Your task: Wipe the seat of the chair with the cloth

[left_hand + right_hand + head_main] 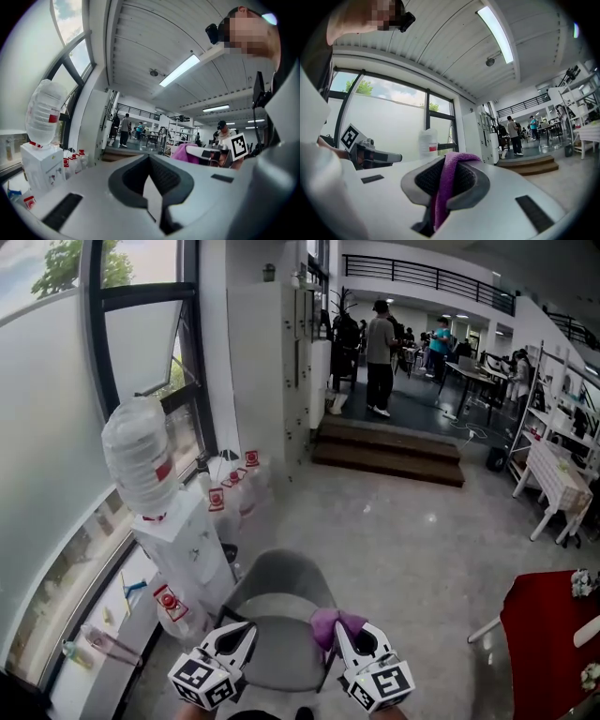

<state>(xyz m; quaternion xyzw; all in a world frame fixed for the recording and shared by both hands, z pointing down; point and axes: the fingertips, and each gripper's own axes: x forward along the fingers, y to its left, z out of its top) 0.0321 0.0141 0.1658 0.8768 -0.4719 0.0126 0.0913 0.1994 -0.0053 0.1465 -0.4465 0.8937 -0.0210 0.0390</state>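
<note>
**Purple cloth clamped in right gripper over a grey chair**

Grippers, two of them, sit side by side at the near edge of the head view, both pointing away from the person. One grey chair [278,589] stands just beyond them, its seat [274,652] partly under the tips and its curved back on the far side.

One purple cloth [330,622] is in the scene. The right gripper [345,638] is clenched on it. The right gripper view shows the cloth [443,187] as a narrow folded band pinched between the jaws, its long axis running along them, with the far end bunched over the tips. From above, that bunch lies over the right side of the seat; whether it touches the seat cannot be told.

The left gripper [239,638] is closed too, its jaw tips meeting with nothing between them, over the left side of the seat.

One white water dispenser [187,554] stands to the left by the window, carrying one large clear bottle [139,457]. One red-covered bench [548,638] sits at the right edge. Two brown steps [389,454] rise in the far middle.
</note>
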